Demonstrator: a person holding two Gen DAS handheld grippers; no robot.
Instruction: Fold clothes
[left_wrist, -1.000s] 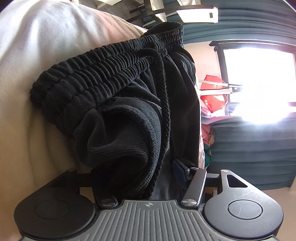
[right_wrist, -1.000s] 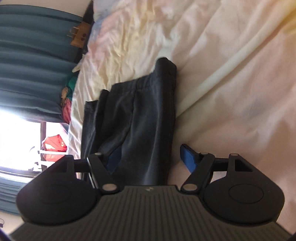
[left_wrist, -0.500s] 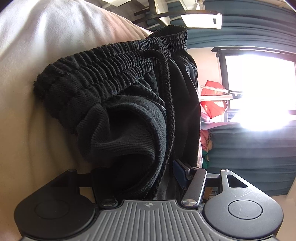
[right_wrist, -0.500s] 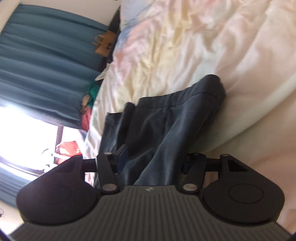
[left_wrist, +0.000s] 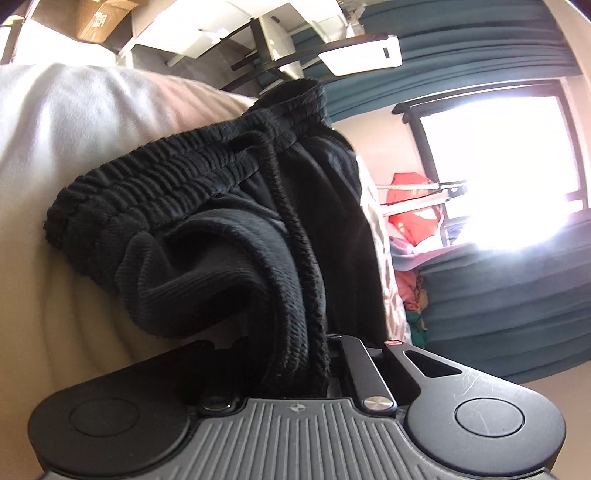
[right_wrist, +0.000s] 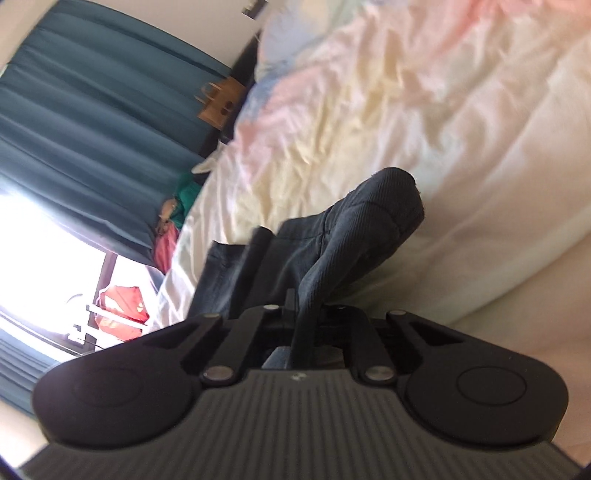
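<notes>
My left gripper (left_wrist: 295, 369) is clamped tight on the waistband end of the black shorts (left_wrist: 229, 236), jaws drawn in with a thick wad of ribbed elastic and the drawstring (left_wrist: 291, 221) bunched between them. My right gripper (right_wrist: 301, 325) is pinched closed on a thin fold of the same shorts (right_wrist: 332, 251), near the hem, and the cloth rises out of the jaws in a ridge. The garment lies on the pale bedsheet (right_wrist: 424, 110), partly lifted at both held ends and sagging back onto the bed between them.

So both corners are mine; this looks like the carry-over stage of a fold. To do it well I'd lift both ends level, so the fabric hangs flat rather than twisted, then bring one edge across to meet the other and lay it down squarely. The left grab is fat, so I judge it may drag extra layers; a light shake should free them. Watch the drawstring, which could snag. The teal curtains (right_wrist: 74, 129) and bright window (left_wrist: 498, 155) sit well beyond.
</notes>
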